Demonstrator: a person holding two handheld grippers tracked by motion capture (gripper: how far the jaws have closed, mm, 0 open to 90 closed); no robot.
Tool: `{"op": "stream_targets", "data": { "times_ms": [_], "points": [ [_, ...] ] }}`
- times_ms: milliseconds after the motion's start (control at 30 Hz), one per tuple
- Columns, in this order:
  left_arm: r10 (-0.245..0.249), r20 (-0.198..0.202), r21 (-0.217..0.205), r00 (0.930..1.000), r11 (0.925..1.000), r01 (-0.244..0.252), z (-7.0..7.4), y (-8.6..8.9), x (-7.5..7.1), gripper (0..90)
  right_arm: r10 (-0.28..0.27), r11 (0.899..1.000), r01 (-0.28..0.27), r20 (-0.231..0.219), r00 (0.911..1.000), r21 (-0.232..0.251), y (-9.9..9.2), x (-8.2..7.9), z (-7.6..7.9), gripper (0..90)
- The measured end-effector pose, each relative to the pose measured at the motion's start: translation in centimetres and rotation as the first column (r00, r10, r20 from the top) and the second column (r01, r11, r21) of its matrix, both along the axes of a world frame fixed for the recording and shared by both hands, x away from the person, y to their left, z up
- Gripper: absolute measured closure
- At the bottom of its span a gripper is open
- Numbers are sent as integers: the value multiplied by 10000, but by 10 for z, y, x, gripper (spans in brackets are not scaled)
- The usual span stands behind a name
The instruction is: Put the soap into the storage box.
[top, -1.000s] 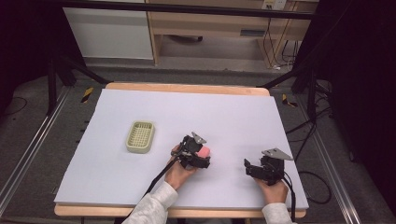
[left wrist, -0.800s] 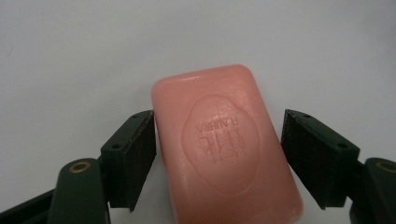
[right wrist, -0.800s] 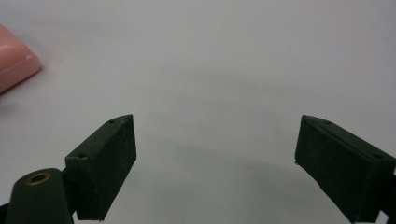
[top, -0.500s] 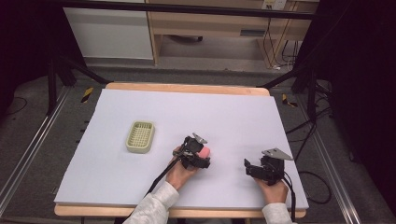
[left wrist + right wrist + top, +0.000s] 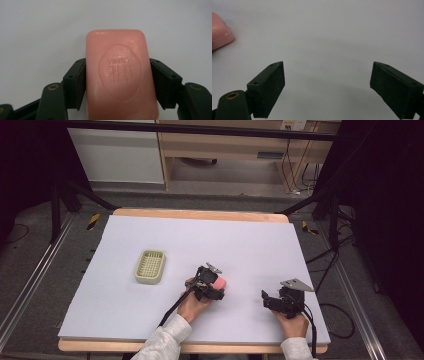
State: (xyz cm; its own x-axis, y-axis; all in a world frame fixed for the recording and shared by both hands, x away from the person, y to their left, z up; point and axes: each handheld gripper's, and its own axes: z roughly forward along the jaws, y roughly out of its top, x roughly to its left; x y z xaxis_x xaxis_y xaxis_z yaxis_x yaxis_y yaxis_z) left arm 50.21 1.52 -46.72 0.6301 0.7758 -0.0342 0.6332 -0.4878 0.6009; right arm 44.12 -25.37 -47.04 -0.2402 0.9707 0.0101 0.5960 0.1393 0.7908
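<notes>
Work surface: a table [image 5: 150,340] with a wooden edge, covered by a pale lavender sheet [image 5: 200,245].

Container: one small pale green basket [image 5: 150,266] with a lattice floor sits on the sheet's left half, well apart from both grippers. Nothing can be made out inside it from the high view.

Left gripper [image 5: 214,288]: held near the sheet's middle, toward the person's side. Its jaws are clamped on a pink soap bar [image 5: 120,75], one jaw against each long side. In the left gripper view the bar's top face carries an embossed oval mark with lettering, read upside down; the wording is not fully legible. The bar's far end projects beyond the jaws. Whether it rests on the sheet or is lifted clear cannot be told.

Right gripper [image 5: 327,85]: held at the sheet's right near corner, jaws wide apart with bare sheet between them. A corner of the soap shows at the left edge of its view.
</notes>
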Motion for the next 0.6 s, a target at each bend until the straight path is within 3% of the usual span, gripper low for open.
{"op": "stream_targets", "data": {
  "times_ms": [600],
  "points": [
    [-108,-85,29,9999,9999,109,2,1,1,370,-9,10000,9,-20,10000,9,0,0,0,128]
  ]
}}
